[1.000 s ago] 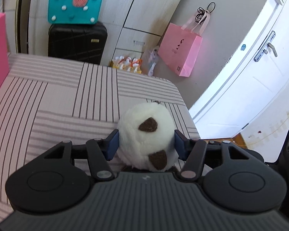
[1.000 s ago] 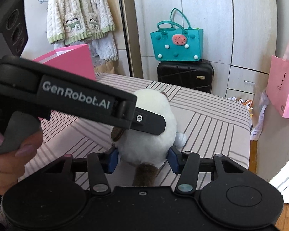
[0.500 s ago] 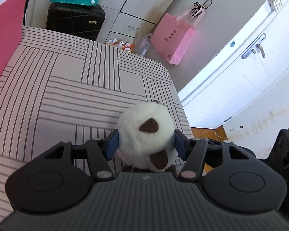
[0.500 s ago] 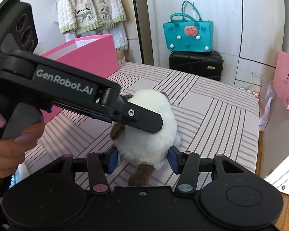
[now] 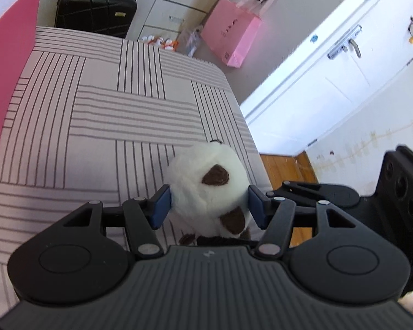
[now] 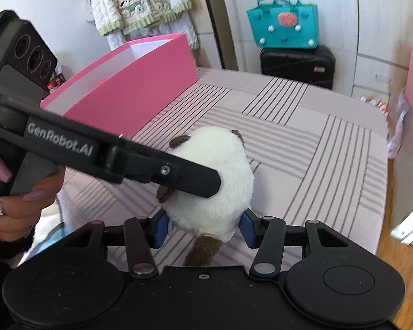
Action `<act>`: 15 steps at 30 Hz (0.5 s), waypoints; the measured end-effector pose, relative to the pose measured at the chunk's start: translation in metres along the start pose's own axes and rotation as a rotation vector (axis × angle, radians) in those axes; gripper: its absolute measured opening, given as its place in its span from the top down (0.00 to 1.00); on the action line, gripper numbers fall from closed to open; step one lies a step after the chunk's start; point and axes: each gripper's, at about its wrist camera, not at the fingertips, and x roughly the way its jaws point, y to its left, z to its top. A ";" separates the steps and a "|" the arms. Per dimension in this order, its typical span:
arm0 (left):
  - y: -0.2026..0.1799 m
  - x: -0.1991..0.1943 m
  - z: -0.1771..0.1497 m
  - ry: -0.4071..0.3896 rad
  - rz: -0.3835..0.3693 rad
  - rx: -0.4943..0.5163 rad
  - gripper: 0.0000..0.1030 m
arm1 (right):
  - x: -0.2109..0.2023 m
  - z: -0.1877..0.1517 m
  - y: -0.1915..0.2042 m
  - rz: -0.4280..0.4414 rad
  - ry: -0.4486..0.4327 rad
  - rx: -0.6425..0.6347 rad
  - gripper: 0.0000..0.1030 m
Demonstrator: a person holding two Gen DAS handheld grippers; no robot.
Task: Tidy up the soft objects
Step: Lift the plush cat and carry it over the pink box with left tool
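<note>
- Left wrist view: the plush toy [image 5: 206,189], white with brown patches, sits pinched between my left gripper [image 5: 208,203]'s blue pads, held above the near right part of the striped bed [image 5: 102,115].
- In the right wrist view my right gripper [image 6: 203,228] clamps the same toy lower down.
- The pink box [image 6: 129,82] stands far left with its top open, well apart from the toy.
- I judge the pickup done; carrying and dropping remain.

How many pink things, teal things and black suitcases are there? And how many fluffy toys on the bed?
Pink things: 2, the pink box and the pink paper bag
Teal bags: 1
Black suitcases: 1
Fluffy toys: 1, the white plush toy
Total: 5
</note>
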 end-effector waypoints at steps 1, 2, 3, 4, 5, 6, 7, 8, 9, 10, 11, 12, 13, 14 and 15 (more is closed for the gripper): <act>0.000 -0.003 -0.001 0.013 0.002 0.005 0.44 | -0.001 0.001 0.003 0.011 0.010 0.002 0.44; 0.000 -0.006 -0.001 0.024 0.003 0.008 0.44 | -0.001 0.001 0.005 0.017 0.015 0.001 0.44; 0.000 -0.009 -0.002 0.030 0.004 0.009 0.44 | -0.002 0.002 0.008 0.022 0.019 -0.004 0.44; 0.000 -0.013 -0.003 0.036 0.005 0.010 0.44 | -0.003 0.003 0.012 0.027 0.022 -0.009 0.44; 0.001 -0.018 -0.004 0.040 0.005 0.009 0.44 | -0.004 0.004 0.016 0.030 0.024 -0.015 0.44; 0.002 -0.022 -0.005 0.041 0.005 0.010 0.44 | -0.005 0.005 0.020 0.033 0.023 -0.024 0.44; 0.002 -0.027 -0.006 0.042 0.005 0.011 0.44 | -0.006 0.005 0.025 0.034 0.023 -0.032 0.44; 0.002 -0.032 -0.008 0.041 0.006 0.011 0.44 | -0.008 0.006 0.030 0.037 0.022 -0.041 0.44; 0.002 -0.038 -0.009 0.038 0.006 0.010 0.44 | -0.009 0.007 0.035 0.040 0.021 -0.049 0.44; 0.001 -0.043 -0.011 0.036 0.006 0.011 0.44 | -0.010 0.008 0.040 0.041 0.020 -0.060 0.44; 0.001 -0.050 -0.013 0.031 0.005 0.012 0.44 | -0.014 0.007 0.043 0.044 0.017 -0.070 0.44; 0.002 -0.054 -0.013 0.027 0.005 0.014 0.44 | -0.016 0.008 0.048 0.046 0.015 -0.079 0.44; 0.002 -0.060 -0.015 0.021 0.006 0.017 0.44 | -0.018 0.008 0.054 0.049 0.012 -0.088 0.44; 0.002 -0.067 -0.017 0.016 0.007 0.019 0.44 | -0.020 0.008 0.060 0.051 0.010 -0.100 0.44; 0.003 -0.071 -0.018 0.014 0.008 0.019 0.44 | -0.022 0.009 0.066 0.054 0.009 -0.109 0.44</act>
